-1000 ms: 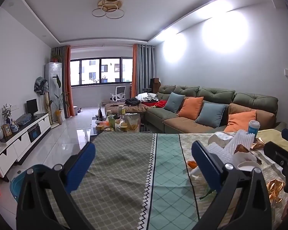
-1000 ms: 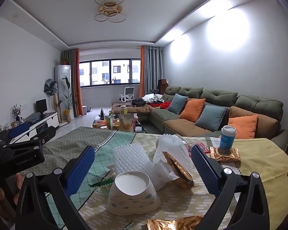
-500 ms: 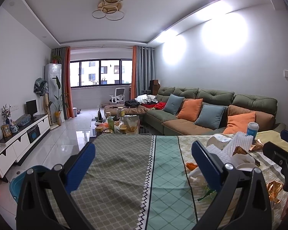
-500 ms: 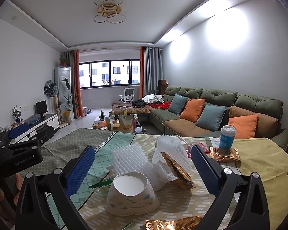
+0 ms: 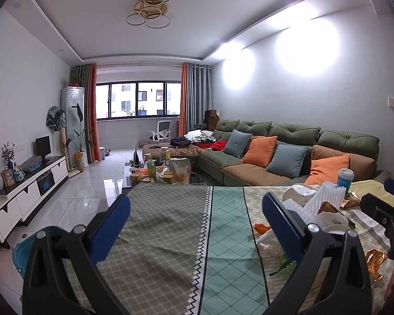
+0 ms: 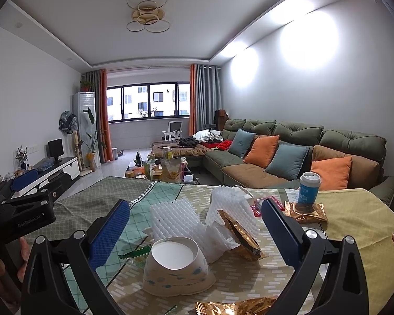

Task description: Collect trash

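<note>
A heap of trash lies on the clothed table (image 6: 354, 218). An overturned paper bowl (image 6: 177, 265) lies nearest, with white foam netting (image 6: 176, 219) and a gold foil wrapper (image 6: 243, 233) behind it. A blue paper cup (image 6: 308, 187) stands on another gold wrapper (image 6: 306, 211) farther back. My right gripper (image 6: 195, 229) hangs open just above the bowl, holding nothing. My left gripper (image 5: 195, 221) is open over bare tablecloth (image 5: 157, 225), left of the heap; the foam netting (image 5: 325, 202) shows past its right finger.
A blue bin (image 5: 22, 249) sits on the floor off the table's left edge. Beyond the table are a cluttered coffee table (image 5: 160, 173), a green sofa (image 5: 289, 152) with cushions and a TV cabinet (image 5: 31, 183). A green wrapper scrap (image 6: 134, 253) lies beside the bowl.
Both views have drifted slightly; the trash heap sits a little lower and nearer in the right wrist view. Both grippers remain open.
</note>
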### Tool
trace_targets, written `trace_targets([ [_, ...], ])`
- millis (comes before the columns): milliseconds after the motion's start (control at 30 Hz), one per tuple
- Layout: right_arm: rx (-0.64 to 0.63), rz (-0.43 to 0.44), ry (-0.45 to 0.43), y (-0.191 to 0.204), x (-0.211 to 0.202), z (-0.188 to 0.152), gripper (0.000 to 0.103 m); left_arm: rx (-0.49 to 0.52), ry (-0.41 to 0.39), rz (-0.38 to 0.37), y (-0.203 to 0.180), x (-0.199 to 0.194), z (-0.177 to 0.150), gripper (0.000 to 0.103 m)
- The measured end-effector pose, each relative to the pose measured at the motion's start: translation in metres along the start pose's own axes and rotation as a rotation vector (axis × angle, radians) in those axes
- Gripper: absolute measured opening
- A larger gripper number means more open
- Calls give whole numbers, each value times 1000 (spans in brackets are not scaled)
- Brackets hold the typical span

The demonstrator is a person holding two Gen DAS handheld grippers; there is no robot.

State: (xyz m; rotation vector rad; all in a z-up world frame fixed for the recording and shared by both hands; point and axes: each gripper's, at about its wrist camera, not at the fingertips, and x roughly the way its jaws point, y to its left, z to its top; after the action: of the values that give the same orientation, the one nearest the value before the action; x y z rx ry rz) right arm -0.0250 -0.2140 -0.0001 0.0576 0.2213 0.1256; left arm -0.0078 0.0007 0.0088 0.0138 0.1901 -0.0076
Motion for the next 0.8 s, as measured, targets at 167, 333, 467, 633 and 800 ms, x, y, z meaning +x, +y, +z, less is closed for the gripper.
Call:
trace_targets([
  [167,-2,-1,-1,0,0,-1,100,0,2,1,1,0,0,100],
  [333,0,3,0,-1,0,0,100,-1,1,0,1,-1,0,100],
  [467,2,0,1,-1,0,0,100,0,0,3,1,-1,-1,100],
  [633,1,0,-1,-1,-1,0,100,-3,0,3,1,0,-1,100],
  [800,0,0,3,-1,0,0,100,-2,2,6,1,0,-1,100],
])
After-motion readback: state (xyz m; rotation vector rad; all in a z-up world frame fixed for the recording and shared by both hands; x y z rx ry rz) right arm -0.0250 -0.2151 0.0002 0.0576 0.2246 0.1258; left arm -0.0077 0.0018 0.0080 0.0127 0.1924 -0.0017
